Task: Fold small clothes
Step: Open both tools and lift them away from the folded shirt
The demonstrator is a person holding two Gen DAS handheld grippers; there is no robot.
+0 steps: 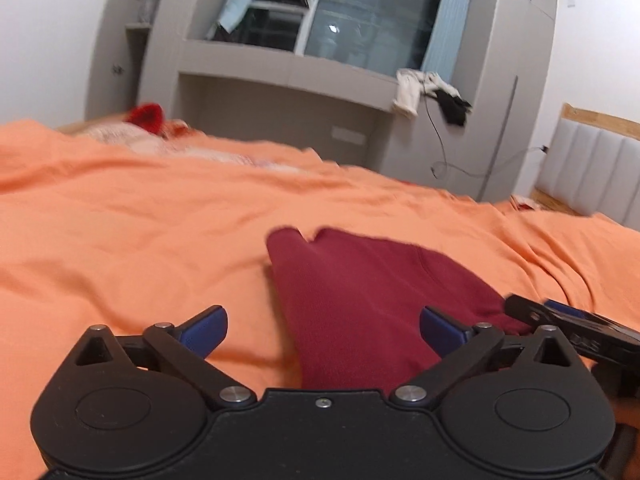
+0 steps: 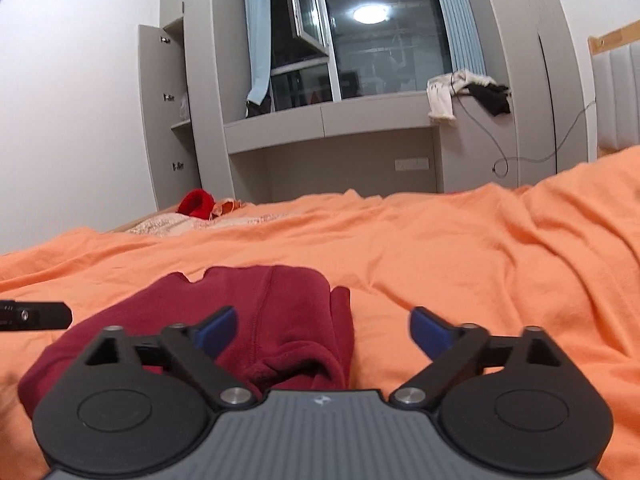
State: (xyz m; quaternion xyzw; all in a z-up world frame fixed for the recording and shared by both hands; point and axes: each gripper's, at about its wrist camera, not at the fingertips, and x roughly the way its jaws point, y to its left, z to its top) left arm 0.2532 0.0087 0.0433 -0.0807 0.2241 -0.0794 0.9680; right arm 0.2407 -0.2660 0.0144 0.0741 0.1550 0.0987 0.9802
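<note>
Open orange bedsheet (image 2: 460, 248) all round, wrinkled but flat, free to cross. Only nearby obstacle: dark red garment (image 1: 360, 300) in a low heap. Red plush thing (image 2: 196, 204) well apart at far edge.

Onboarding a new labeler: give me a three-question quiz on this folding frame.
1. True or false: the left gripper is clamped on the dark red garment.
2. The garment lies on: A) a grey desk B) an orange bedsheet C) a wooden floor.
3. Fill in: the right gripper has its jaws ____.

Key: 1 false, both blue fingers stand wide apart, off the cloth. 2 B. 3 open.
</note>
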